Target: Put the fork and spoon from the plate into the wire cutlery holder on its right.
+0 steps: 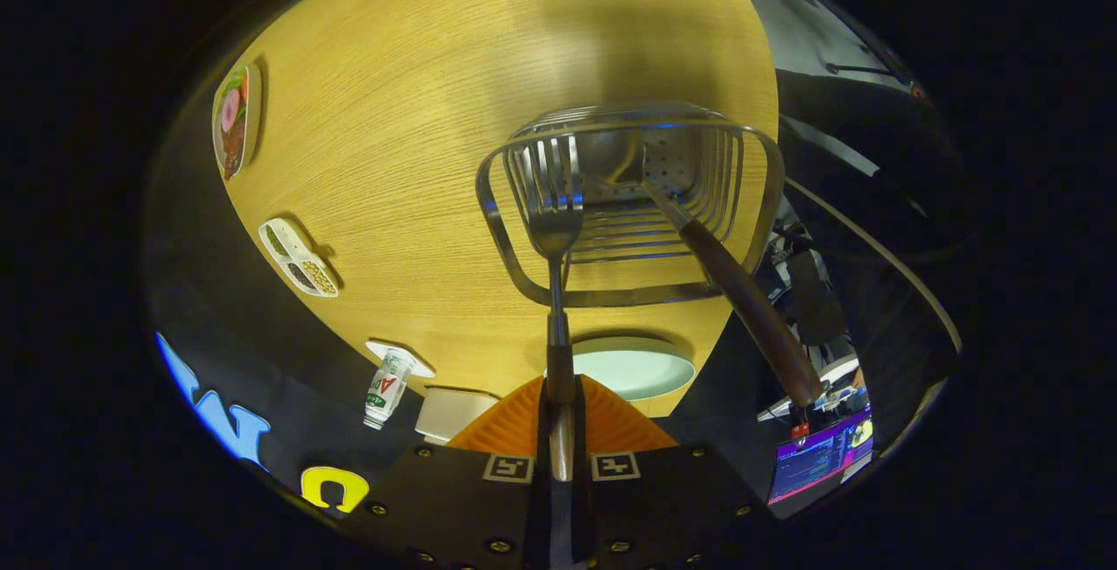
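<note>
Wood table point(419, 116) below; my tongs point(560, 456) pinch fork point(556, 230) by handle, tines w/in holder point(628, 203) rim, beside spoon point(742, 291).

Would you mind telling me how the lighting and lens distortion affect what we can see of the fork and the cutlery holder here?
Gripper view: the fisheye bends the table edge into a curve; warm light gives blue-white glints on the wire holder rim; a soft shadow lies on the wood beyond it; the fork, clamped in the claw, is sharp at its prongs, while the spoon handle stays dark.
</note>
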